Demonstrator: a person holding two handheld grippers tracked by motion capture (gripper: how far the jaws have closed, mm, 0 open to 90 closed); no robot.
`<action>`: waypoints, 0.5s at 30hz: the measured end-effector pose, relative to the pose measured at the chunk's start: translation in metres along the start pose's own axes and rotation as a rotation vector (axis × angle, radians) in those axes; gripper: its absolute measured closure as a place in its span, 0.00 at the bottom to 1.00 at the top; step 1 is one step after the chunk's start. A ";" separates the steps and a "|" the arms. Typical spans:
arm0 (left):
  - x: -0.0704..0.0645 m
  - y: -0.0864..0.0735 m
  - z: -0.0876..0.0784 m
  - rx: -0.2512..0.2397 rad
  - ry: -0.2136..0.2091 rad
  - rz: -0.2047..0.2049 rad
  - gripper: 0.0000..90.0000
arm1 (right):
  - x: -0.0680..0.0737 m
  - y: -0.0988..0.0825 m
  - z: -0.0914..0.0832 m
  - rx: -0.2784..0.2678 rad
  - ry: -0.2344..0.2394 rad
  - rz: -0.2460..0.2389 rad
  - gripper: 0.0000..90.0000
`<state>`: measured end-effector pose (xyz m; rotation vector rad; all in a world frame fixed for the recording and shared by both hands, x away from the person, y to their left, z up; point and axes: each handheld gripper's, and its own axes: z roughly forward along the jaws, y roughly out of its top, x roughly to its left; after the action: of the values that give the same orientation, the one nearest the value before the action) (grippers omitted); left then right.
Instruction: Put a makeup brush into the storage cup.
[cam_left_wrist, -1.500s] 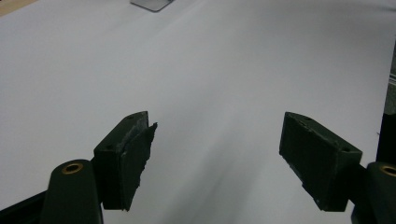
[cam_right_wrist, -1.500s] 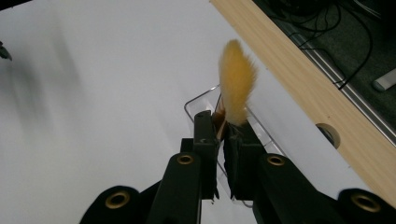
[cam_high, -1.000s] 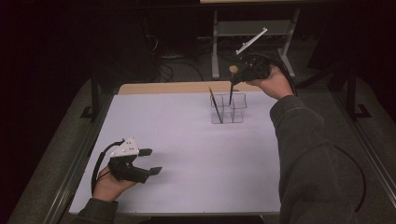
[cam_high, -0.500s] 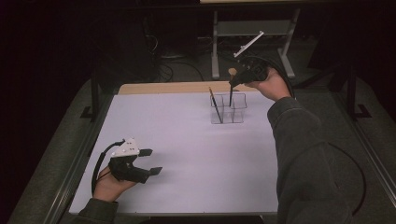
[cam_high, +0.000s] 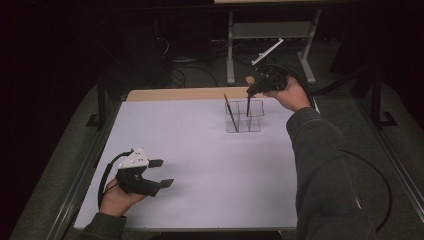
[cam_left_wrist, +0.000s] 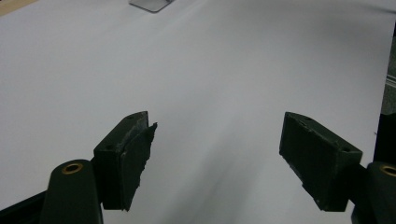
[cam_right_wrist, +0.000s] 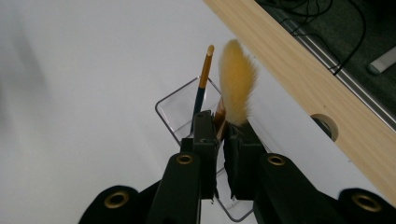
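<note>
Clearly the right gripper (cam_right_wrist: 219, 133) has its jaws clenched on a fluffy brush (cam_right_wrist: 237, 93), gripping the handle just under the bristles; in the high view the dark handle runs down from the gripper into the clear holder (cam_high: 244, 116) near the table's far edge. A second, thin brush (cam_right_wrist: 202, 79) already leans in the holder's other compartment, tip up.

Judging from this, the brush is being lowered in, bristles up. Risks: the handle's foot could catch the holder's rim or divider and tip the light holder, or a release made while the handle is tilted could let the brush fall against the thin brush or out onto the white table (cam_high: 200, 150). The jaws might also drag the bristles on release.

Meanwhile the left gripper (cam_left_wrist: 217, 154) rests low at the near left of the table, jaws wide apart, nothing between them.
</note>
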<state>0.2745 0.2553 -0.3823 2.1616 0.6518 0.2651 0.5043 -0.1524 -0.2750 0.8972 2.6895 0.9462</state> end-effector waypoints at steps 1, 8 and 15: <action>0.000 0.000 0.000 0.000 0.003 0.006 0.27 | 0.000 -0.001 0.001 0.001 -0.001 -0.003 0.92; -0.001 0.002 0.000 -0.011 -0.002 0.007 0.27 | 0.000 -0.002 0.004 -0.001 0.007 0.002 0.92; -0.001 0.002 0.000 -0.012 0.001 0.012 0.27 | -0.002 -0.008 0.008 -0.003 0.003 0.012 0.92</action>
<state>0.2741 0.2538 -0.3808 2.1552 0.6360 0.2755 0.5044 -0.1544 -0.2865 0.9138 2.6877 0.9545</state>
